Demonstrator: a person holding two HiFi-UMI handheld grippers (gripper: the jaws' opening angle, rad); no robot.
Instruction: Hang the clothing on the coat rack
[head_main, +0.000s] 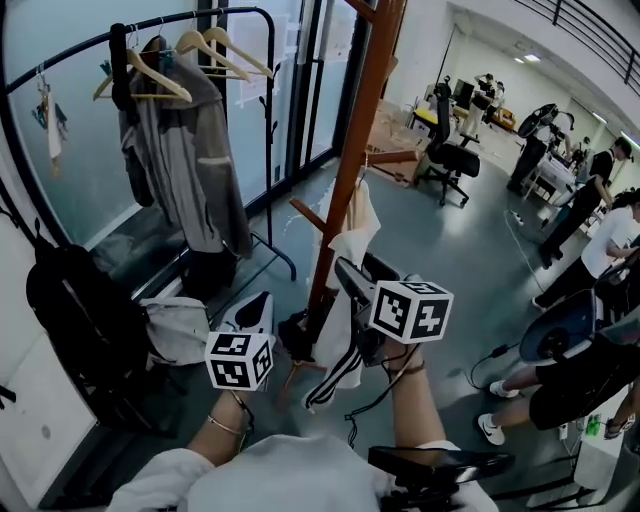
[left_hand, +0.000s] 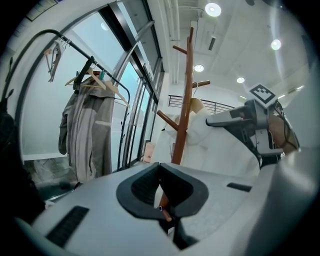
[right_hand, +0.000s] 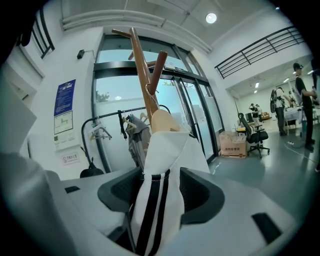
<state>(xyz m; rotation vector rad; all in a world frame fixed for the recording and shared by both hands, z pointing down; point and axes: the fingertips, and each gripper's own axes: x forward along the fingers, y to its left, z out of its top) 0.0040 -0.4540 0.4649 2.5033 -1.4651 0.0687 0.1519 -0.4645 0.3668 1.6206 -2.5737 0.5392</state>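
Finds the white striped garment (right_hand: 159, 165) draped on a peg of the wooden coat rack (head_main: 352, 150), at twelve o'clock from the right gripper (right_hand: 157, 195). Has that gripper's jaws released, spread either side of the hanging cloth. Holds the left gripper (left_hand: 162, 197) at seven o'clock of the rack's post, jaws clenched on nothing. Shows a black clothes rail (head_main: 90, 43) with a grey coat (head_main: 190, 160) at ten o'clock.

Counted one wooden coat rack (head_main: 352, 160) with one white striped garment (head_main: 335, 345) on it, one black clothes rail (head_main: 268, 150), one grey coat (head_main: 190, 160), and what looked like three wooden hangers (head_main: 145, 80).
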